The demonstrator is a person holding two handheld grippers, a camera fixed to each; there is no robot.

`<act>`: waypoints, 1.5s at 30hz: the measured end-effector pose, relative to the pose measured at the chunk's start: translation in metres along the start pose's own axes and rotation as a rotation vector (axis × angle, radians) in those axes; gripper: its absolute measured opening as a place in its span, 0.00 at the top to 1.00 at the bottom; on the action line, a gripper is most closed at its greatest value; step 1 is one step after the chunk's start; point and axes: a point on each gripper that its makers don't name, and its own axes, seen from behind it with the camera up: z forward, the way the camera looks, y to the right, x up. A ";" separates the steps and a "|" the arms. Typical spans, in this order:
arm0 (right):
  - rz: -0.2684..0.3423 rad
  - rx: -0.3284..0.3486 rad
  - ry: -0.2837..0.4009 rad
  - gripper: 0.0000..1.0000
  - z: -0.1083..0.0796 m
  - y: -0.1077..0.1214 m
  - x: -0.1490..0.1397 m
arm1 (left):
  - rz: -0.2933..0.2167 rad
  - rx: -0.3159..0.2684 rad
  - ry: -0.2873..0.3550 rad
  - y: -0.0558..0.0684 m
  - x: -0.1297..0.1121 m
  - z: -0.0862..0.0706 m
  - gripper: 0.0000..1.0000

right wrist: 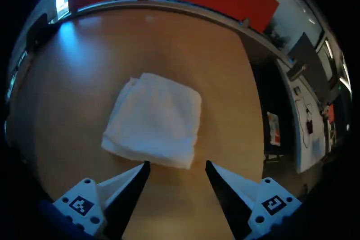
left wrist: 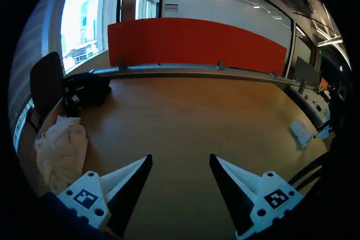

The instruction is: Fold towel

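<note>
The right gripper view shows the released right gripper (right wrist: pixel 176 164) just before a folded towel (right wrist: pixel 155 120), the left gripper view the released left gripper (left wrist: pixel 181 158) and a crumpled cloth (left wrist: pixel 63 150).

Your left gripper (left wrist: pixel 180 156): two wedge-shaped fingers (left wrist: pixel 126 173), white on top & outer sides, black on the inner faces, each tapering to a sharp tip. At the base of each finger there's a white block w/ a square black-and-white marker (left wrist: pixel 85 198) and small round holes (left wrist: pixel 91 174) near its corners. A dark blue edge (left wrist: pixel 50 203) shows under the left-hand base; can't tell what it belongs to. Your right gripper (right wrist: pixel 177 162): same build, i.e. white wedges w/ black inner faces, white base blocks, one square marker per block, round holes around it, dark blue edge at lower left too
</note>
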 end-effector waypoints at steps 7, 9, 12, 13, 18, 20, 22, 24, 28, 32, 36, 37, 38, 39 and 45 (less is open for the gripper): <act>0.058 0.001 0.134 0.05 -0.014 -0.012 0.032 | 0.007 -0.006 0.004 0.001 0.004 0.001 0.06; 0.077 0.004 0.170 0.05 -0.018 -0.014 0.041 | 0.008 -0.007 0.006 0.002 0.005 0.002 0.06; 0.104 0.005 0.224 0.05 -0.024 -0.017 0.054 | 0.009 -0.008 0.009 0.002 0.007 0.002 0.06; 0.112 0.002 0.243 0.05 -0.026 -0.018 0.058 | 0.010 -0.008 0.009 0.002 0.007 0.002 0.06; 0.140 -0.013 0.322 0.05 -0.033 -0.018 0.074 | 0.012 -0.008 0.012 0.002 0.009 0.002 0.06; 0.153 -0.019 0.357 0.05 -0.036 -0.020 0.081 | 0.011 -0.007 0.014 0.003 0.009 0.002 0.06; 0.167 -0.020 0.384 0.05 -0.038 -0.022 0.086 | 0.010 -0.008 0.014 0.003 0.010 0.002 0.06; 0.180 -0.021 0.404 0.05 -0.039 -0.023 0.089 | 0.010 -0.009 0.015 0.004 0.010 0.003 0.06; 0.203 -0.024 0.426 0.05 -0.038 -0.027 0.094 | 0.011 -0.009 0.018 0.004 0.012 0.004 0.06; 0.207 -0.039 0.450 0.05 -0.039 -0.028 0.099 | 0.010 -0.009 0.024 0.004 0.014 0.005 0.06; 0.211 -0.064 0.474 0.05 -0.041 -0.025 0.106 | 0.002 -0.007 0.036 0.003 0.018 0.006 0.06; 0.213 -0.069 0.480 0.05 -0.042 -0.024 0.108 | 0.000 -0.005 0.039 0.002 0.019 0.006 0.06; 0.215 -0.073 0.488 0.05 -0.043 -0.024 0.110 | -0.002 -0.002 0.042 0.001 0.020 0.006 0.06; 0.220 -0.081 0.497 0.05 -0.045 -0.023 0.112 | -0.004 0.000 0.047 0.000 0.021 0.007 0.06; 0.258 -0.103 0.569 0.05 -0.059 -0.019 0.132 | -0.005 0.010 0.081 -0.006 0.031 0.007 0.06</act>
